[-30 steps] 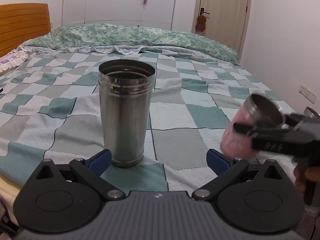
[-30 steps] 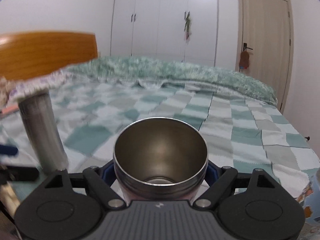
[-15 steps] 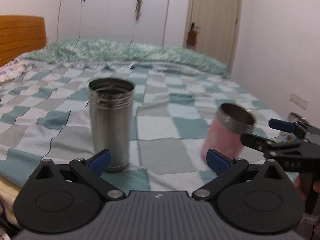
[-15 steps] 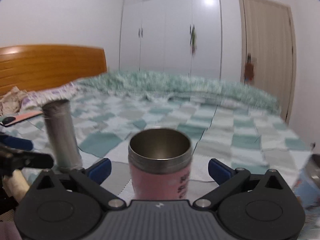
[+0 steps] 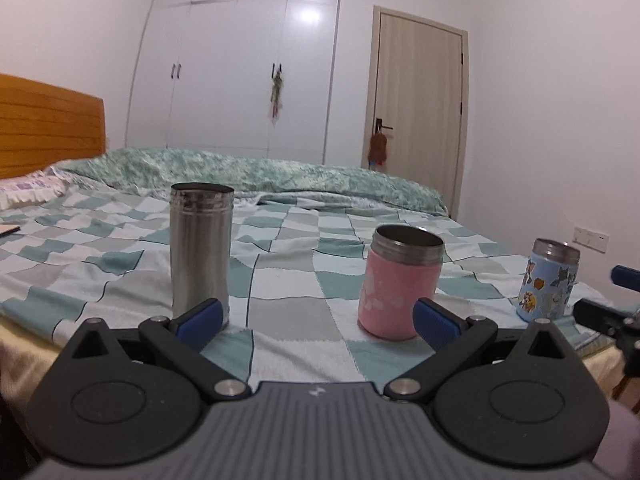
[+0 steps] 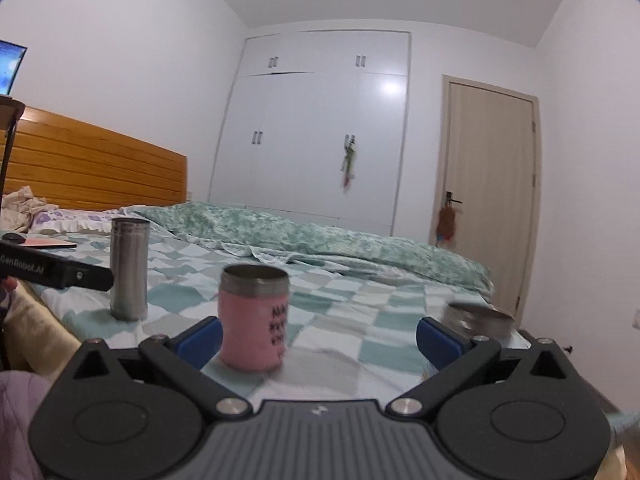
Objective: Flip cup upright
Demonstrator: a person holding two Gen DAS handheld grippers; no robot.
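Observation:
Three cups stand upright, mouths up, on the checked bedspread (image 5: 288, 312). A tall steel tumbler (image 5: 201, 252) is at the left, a pink cup (image 5: 402, 282) in the middle and a blue cartoon cup (image 5: 550, 280) at the right. My left gripper (image 5: 318, 320) is open and empty, drawn back in front of the bed edge. My right gripper (image 6: 320, 336) is open and empty; the pink cup (image 6: 254, 316) stands just beyond its left finger, apart from it. The tumbler (image 6: 129, 268) shows at the left, and the blue cup's rim (image 6: 478, 318) behind the right finger.
The bed edge runs just ahead of both grippers. A wooden headboard (image 6: 92, 160) is at the left, with pillows and a flat pad near it. A rolled green duvet (image 5: 260, 168) lies across the far side. White wardrobes and a door stand behind. The right gripper's finger (image 5: 608, 314) shows at the left wrist view's right edge.
My right gripper set the pink cup upright on the bed, opened and pulled back. Both grippers drew back and lowered toward the bed edge.

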